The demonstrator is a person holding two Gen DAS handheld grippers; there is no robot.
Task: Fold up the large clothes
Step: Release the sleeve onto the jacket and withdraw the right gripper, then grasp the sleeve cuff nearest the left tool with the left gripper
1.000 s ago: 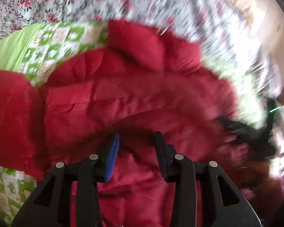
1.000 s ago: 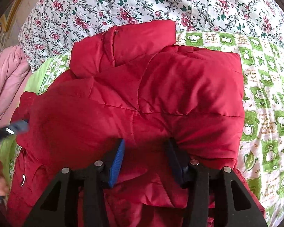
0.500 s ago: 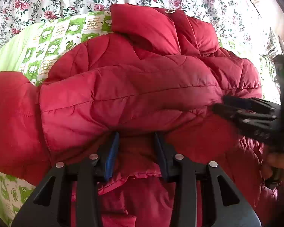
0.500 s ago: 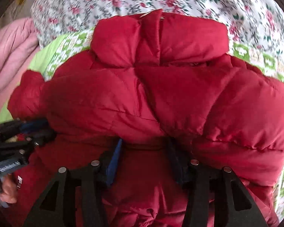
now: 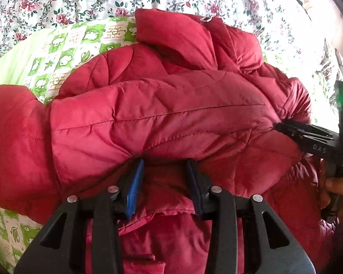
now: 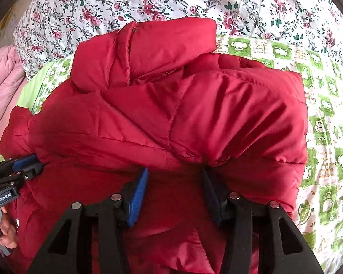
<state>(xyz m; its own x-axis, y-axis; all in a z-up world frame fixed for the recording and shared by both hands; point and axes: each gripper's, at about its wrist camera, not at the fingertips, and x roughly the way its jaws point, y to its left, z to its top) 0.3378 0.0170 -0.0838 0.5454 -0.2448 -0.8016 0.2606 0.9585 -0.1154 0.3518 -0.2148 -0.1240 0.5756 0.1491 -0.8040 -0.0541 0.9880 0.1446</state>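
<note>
Fingers (image 5: pixel 135 182) of both grippers clamped on bunched red quilted jacket (image 5: pixel 157 114), collar at upper centre, green patterned blanket (image 6: pixel 327 105) beneath.

The red jacket (image 5: pixel 162 114) buries both grippers' fingertips under its folded bulk; its near hem runs off the bottom edge, and it covers much of the green blanket (image 6: pixel 327 137).

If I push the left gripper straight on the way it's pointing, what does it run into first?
The red puffer jacket. The left gripper already has the jacket's fabric bunched between its fingers, and a padded fold lies right ahead. Beyond that probably the green patterned blanket, though depth is unclear.
</note>
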